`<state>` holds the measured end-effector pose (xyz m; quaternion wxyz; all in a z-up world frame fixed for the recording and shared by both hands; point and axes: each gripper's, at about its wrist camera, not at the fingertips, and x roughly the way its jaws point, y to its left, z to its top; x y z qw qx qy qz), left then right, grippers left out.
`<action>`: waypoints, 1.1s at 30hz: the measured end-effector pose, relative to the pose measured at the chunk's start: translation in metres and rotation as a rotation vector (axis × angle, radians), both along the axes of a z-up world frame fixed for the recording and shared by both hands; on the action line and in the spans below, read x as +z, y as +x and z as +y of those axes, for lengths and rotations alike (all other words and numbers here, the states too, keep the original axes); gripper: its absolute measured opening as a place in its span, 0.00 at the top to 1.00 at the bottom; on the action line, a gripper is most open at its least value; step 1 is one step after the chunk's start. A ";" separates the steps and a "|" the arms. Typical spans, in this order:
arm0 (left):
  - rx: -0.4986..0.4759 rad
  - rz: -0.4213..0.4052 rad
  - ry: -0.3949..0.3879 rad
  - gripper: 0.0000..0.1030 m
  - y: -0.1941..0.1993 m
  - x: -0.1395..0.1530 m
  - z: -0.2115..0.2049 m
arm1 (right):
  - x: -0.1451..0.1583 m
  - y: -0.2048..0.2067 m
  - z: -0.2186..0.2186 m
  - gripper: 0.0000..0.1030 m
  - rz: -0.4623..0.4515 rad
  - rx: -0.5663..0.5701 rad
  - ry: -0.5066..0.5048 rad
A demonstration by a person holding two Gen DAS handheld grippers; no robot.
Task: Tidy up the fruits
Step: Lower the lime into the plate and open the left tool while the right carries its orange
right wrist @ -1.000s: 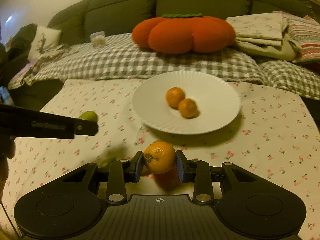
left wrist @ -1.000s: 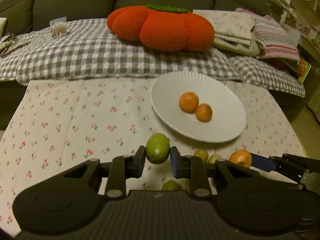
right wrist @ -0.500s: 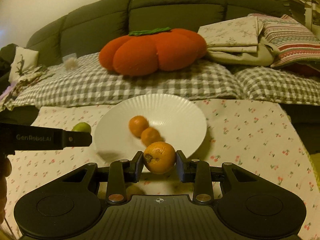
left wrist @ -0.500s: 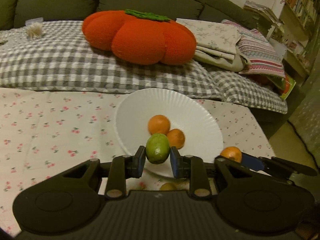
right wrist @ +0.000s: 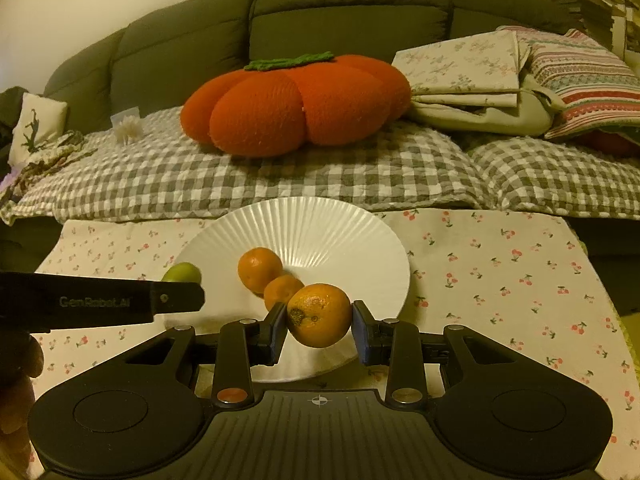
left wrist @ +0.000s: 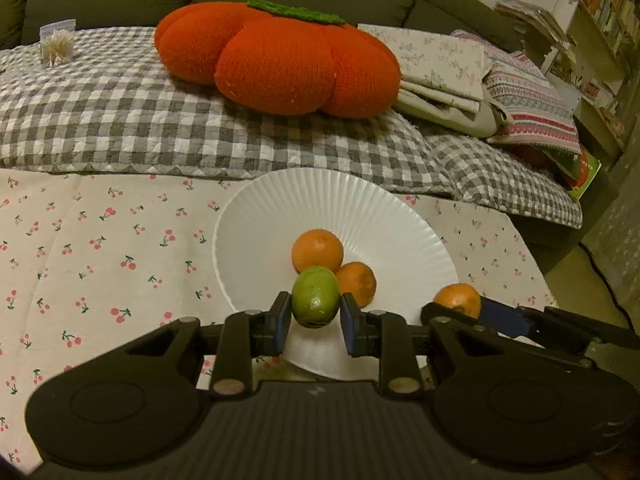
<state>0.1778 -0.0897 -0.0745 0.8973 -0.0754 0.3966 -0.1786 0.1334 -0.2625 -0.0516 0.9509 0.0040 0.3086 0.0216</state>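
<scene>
A white ribbed plate [left wrist: 360, 208] [right wrist: 332, 224] rests on the cherry-print cloth and holds two oranges [left wrist: 317, 250] [right wrist: 259, 268]. My left gripper [left wrist: 315, 322] is shut on a green lime [left wrist: 315, 297], held over the plate's near rim. My right gripper [right wrist: 320, 332] is shut on an orange [right wrist: 319, 315], also over the plate's near edge. In the left wrist view the right gripper's orange [left wrist: 458, 300] shows at the right. The right wrist view shows the lime [right wrist: 182, 273] behind the left gripper's finger at the left.
Beyond the table stands a dark sofa with a grey checked blanket [left wrist: 120, 120], a big orange pumpkin cushion [left wrist: 276, 64] and folded linens [left wrist: 480, 76]. The table's right edge [left wrist: 536, 264] drops to the floor. A hand [right wrist: 16, 396] shows at lower left.
Both grippers have moved forward toward the plate with their fruit; the plate now sits close under the fingertips. The loose fruits on the cloth near the grippers have dropped out of view.
</scene>
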 end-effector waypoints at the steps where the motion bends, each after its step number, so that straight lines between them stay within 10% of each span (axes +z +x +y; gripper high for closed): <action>1: -0.002 0.002 0.003 0.76 0.001 -0.001 -0.001 | -0.001 0.001 0.001 0.68 0.003 0.002 -0.002; 11: -0.005 0.016 0.000 0.73 0.005 -0.007 -0.003 | -0.008 0.008 0.004 0.68 0.018 0.006 -0.029; 16: 0.002 0.000 0.001 0.49 0.002 -0.004 -0.002 | -0.009 0.010 0.001 0.67 0.028 -0.001 -0.027; 33: 0.042 0.013 -0.057 0.49 -0.010 0.013 0.020 | -0.009 0.011 -0.007 0.66 0.002 -0.027 -0.006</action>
